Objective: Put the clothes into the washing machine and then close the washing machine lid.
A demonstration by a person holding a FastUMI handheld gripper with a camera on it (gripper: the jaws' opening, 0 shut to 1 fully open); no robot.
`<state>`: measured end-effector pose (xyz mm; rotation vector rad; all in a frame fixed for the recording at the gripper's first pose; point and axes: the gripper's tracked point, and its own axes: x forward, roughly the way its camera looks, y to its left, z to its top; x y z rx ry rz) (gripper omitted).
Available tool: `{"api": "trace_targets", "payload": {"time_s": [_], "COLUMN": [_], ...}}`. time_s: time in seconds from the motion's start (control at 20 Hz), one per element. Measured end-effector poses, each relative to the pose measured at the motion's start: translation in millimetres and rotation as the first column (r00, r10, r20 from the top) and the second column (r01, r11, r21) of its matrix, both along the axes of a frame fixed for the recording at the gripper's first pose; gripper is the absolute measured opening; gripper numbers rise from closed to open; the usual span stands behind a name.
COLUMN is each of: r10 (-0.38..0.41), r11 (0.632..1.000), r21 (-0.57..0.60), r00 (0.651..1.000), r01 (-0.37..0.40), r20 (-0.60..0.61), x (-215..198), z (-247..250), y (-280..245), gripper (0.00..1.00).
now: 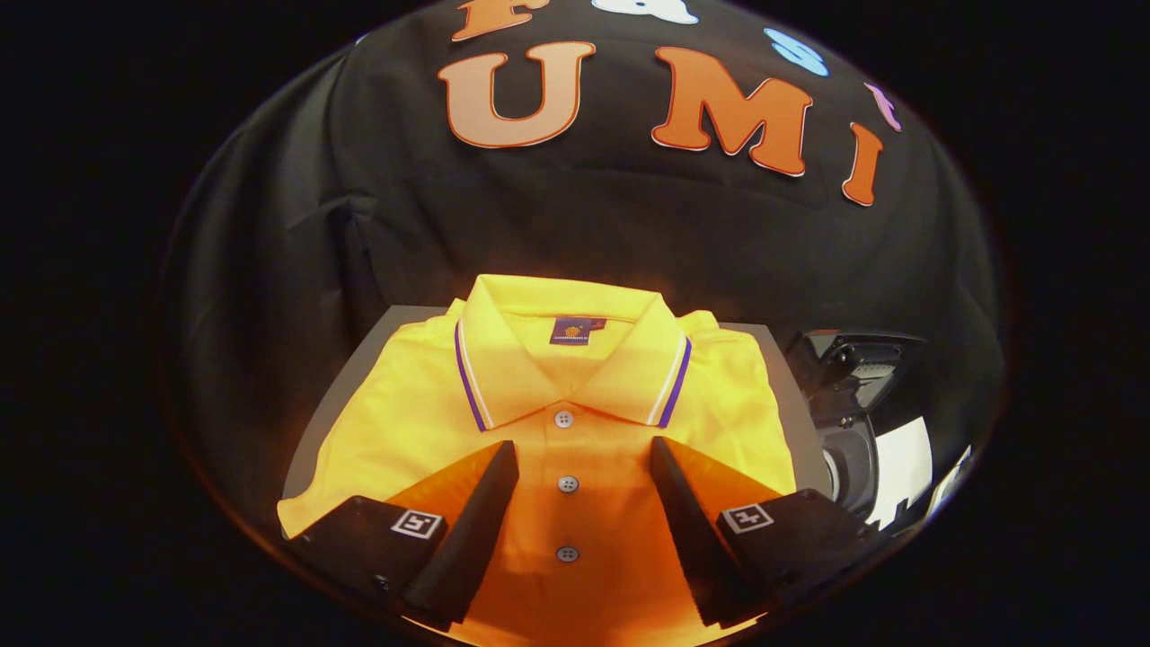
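Tool (pixel 584 458) open above yellow polo shirt (pixel 557 422) on grey table (pixel 337 395).

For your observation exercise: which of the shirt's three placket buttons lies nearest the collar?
The top button on the yellow polo shirt, just below the collar; the others sit between the open jaws.

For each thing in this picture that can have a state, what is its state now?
Yellow polo shirt: folded flat on the grey surface, collar up, placket buttoned, not gripped.
Claw: open, fingers apart over the shirt's button line, pressing on nothing.
Dark machine beside the shirt: too unclear to tell if its lid is open.
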<state>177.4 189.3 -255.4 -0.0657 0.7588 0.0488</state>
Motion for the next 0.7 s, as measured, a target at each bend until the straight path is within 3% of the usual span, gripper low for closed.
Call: {"api": "trace_targets", "payload": {"time_s": [0.15,0.2,0.4,0.5,0.55,0.7], "r10": [0.02,0.021,0.025,0.026,0.022,0.031], "r11": [1.0,1.0,1.0,1.0,1.0,0.999], "r21": [-0.001,-0.004,-0.015,0.002,0.008,0.015], "r00": [1.0,1.0,0.999,0.998,0.999,0.998], "r01": [-0.02,-0.021,-0.026,-0.025,-0.022,-0.03], "r20": [-0.017,-0.019,-0.043,-0.052,-0.044,-0.06], "x": [-2,-2,-3,-4,-2,-3], "z": [-3,-1,0,-1,1,2], "y": [4,4,8,11,11,9], "gripper": [0.9,0.76,0.48,0.43,0.33,0.31]}}
